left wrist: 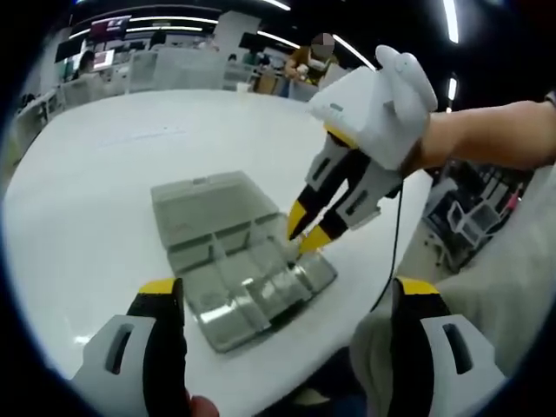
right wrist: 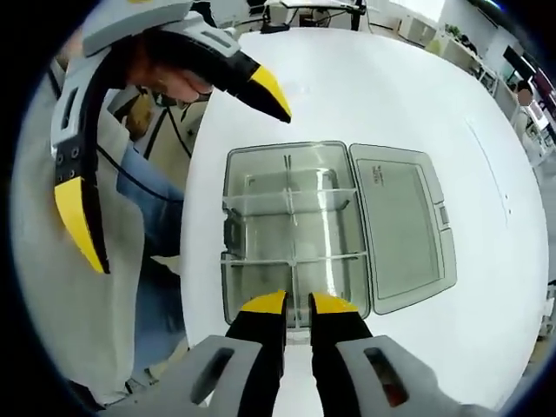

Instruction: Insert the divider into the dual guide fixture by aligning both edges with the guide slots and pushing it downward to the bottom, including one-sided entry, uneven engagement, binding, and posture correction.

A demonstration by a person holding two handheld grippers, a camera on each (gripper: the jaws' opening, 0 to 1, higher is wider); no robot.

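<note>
Pinching a clear divider point(right wrist: 296, 314) at the near edge of the compartment box point(right wrist: 291, 230), right tool point(right wrist: 296, 304) nearly closed, left tool point(left wrist: 287, 300) spread, hanging back.

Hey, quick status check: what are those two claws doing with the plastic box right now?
Right gripper nearly shut at the near edge of the open clear box, over a divider. Left gripper open, hovering clear. Lid flat on the table; nothing blocking.

Clear grey fixture point(right wrist: 295, 234), white table point(right wrist: 347, 87), yellow-tipped black-and-white right hand-held gripper point(right wrist: 297, 306)
</note>
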